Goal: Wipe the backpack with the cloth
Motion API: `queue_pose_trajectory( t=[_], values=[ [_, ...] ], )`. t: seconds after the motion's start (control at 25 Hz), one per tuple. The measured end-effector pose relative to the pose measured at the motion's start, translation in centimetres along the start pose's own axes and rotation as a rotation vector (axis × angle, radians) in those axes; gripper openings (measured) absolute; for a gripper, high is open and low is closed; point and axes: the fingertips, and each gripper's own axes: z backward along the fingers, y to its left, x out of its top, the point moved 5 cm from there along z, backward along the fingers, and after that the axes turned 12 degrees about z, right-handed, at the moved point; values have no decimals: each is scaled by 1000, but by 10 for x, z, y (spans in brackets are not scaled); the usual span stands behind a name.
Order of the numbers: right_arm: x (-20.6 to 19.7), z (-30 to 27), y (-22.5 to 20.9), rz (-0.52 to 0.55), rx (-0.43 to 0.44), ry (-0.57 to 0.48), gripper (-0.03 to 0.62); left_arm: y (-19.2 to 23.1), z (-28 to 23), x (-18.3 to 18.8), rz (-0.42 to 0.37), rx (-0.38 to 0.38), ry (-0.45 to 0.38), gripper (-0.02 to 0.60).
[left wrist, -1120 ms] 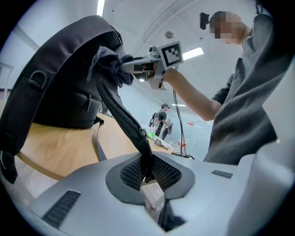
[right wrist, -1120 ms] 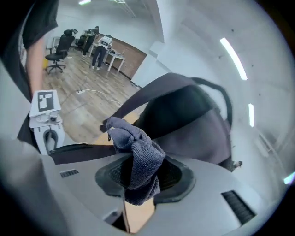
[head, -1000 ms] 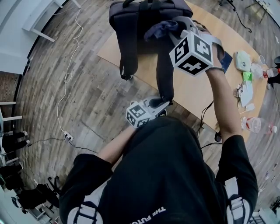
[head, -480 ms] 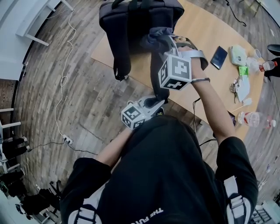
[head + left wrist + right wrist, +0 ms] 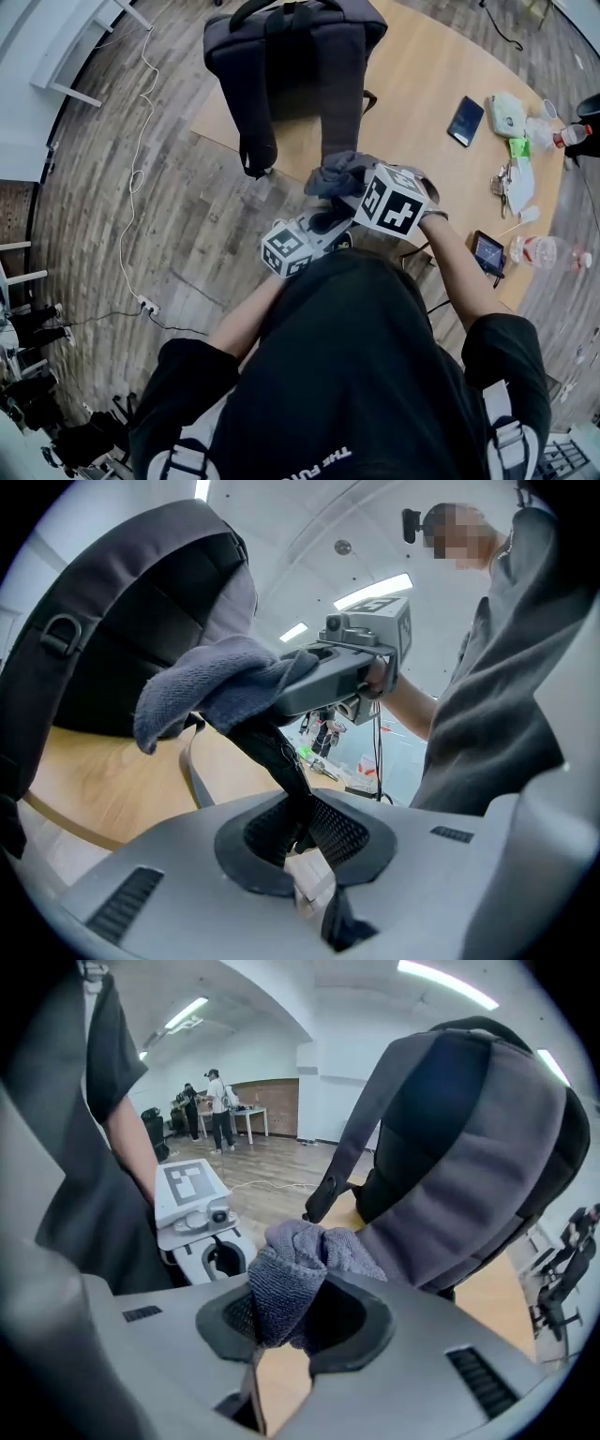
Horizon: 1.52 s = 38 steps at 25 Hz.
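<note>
A dark grey backpack (image 5: 291, 52) stands on the wooden table (image 5: 431, 75) at its near-left corner, its two shoulder straps hanging toward me. My left gripper (image 5: 328, 223) is shut on the end of the right strap (image 5: 281, 761) and holds it taut off the table edge. My right gripper (image 5: 342, 180) is shut on a bunched grey-blue cloth (image 5: 300, 1260) and presses it on the lower part of that strap, just above the left gripper. In the left gripper view the cloth (image 5: 211, 691) lies over the strap, with the backpack (image 5: 122, 621) behind. The backpack (image 5: 469, 1138) fills the right of the right gripper view.
On the right side of the table lie a dark phone (image 5: 466, 120), a second phone (image 5: 487, 251), a white pouch (image 5: 511, 114), keys and plastic bottles (image 5: 548, 253). A white cable (image 5: 141, 159) runs across the wooden floor on the left. People stand far back in the room.
My right gripper has come down with the cloth along the right strap, from the top of the backpack to just above the left gripper. The left gripper has stayed where it was.
</note>
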Motion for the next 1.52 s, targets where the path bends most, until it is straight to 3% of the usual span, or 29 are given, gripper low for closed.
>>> queue_pose_trajectory(
  t=[0.16, 0.28, 0.4, 0.6, 0.72, 0.96, 1.08, 1.12, 1.16, 1.24, 1.32, 1.44, 1.52],
  values=[
    [-6, 25, 9, -177, 100, -176, 106, 11, 0, 5, 33, 22, -7, 52],
    [-30, 37, 11, -291, 30, -253, 106, 24, 6, 8, 2, 83, -2, 55],
    [-56, 40, 20, -394, -49, -281, 106, 36, 19, 8, -24, 130, 2, 153],
    [-80, 54, 21, -543, -181, -386, 106, 61, 45, 25, -3, 174, -34, 238],
    [-85, 61, 23, -586, -222, -434, 106, 64, 47, 60, -61, 209, -89, 249],
    [-92, 72, 30, -597, -309, -460, 106, 61, -9, 193, -177, 191, -327, 275],
    [-100, 79, 39, -634, -337, -454, 106, 45, -51, 239, -226, 127, -347, 275],
    [-103, 80, 44, -637, -341, -441, 106, 39, -61, 248, -239, 122, -345, 249],
    [-106, 80, 48, -637, -346, -425, 106, 34, -68, 254, -236, 132, -343, 136],
    [-112, 81, 55, -650, -356, -405, 106, 34, -73, 256, -174, 168, -354, 70],
    [-116, 81, 59, -675, -359, -405, 106, 44, -64, 251, -114, 235, -371, 63],
    [-115, 79, 57, -686, -358, -401, 106, 59, -32, 248, -135, 370, -364, 60],
    [-110, 76, 52, -677, -350, -401, 106, 64, -14, 253, -145, 416, -369, 60]
  ],
)
